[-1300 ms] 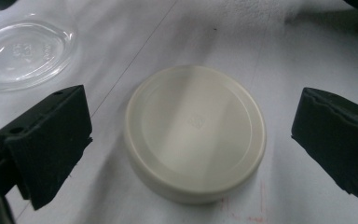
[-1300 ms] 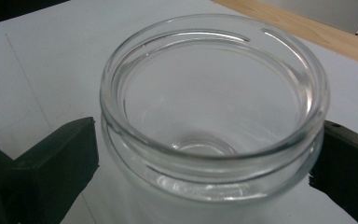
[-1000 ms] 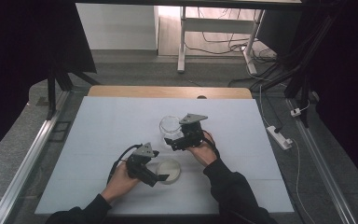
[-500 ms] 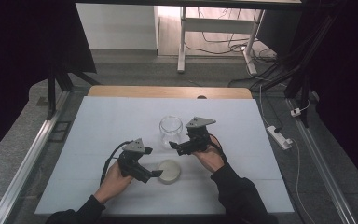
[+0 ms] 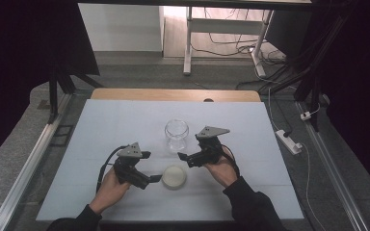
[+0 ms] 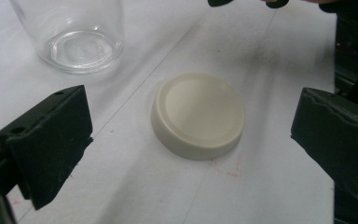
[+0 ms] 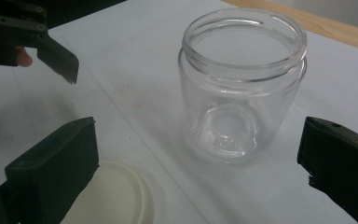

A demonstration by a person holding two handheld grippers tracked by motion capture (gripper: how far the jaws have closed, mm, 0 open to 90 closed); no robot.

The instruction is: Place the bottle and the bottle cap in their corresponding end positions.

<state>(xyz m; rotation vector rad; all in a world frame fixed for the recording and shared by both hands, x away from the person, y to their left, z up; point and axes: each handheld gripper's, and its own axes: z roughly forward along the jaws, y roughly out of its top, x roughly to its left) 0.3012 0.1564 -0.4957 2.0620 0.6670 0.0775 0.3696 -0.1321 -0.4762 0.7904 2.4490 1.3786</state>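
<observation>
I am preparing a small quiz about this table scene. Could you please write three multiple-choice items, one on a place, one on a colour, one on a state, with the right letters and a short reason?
1. Where does the lid lie?
A. on the table, nearer the person than the jar
B. on top of the jar
C. inside the jar

2. What colour is the lid?
A. red
B. cream
C. black

3. How do the left tongs stand?
A. shut on the lid
B. shut on the jar
C. open, with the lid between the jaws, untouched

Answers:
1 A: the high view shows the lid flat on the table, apart from the glass jar.
2 B: the left gripper view shows it cream.
3 C: bare table shows on both sides of the lid.
</observation>
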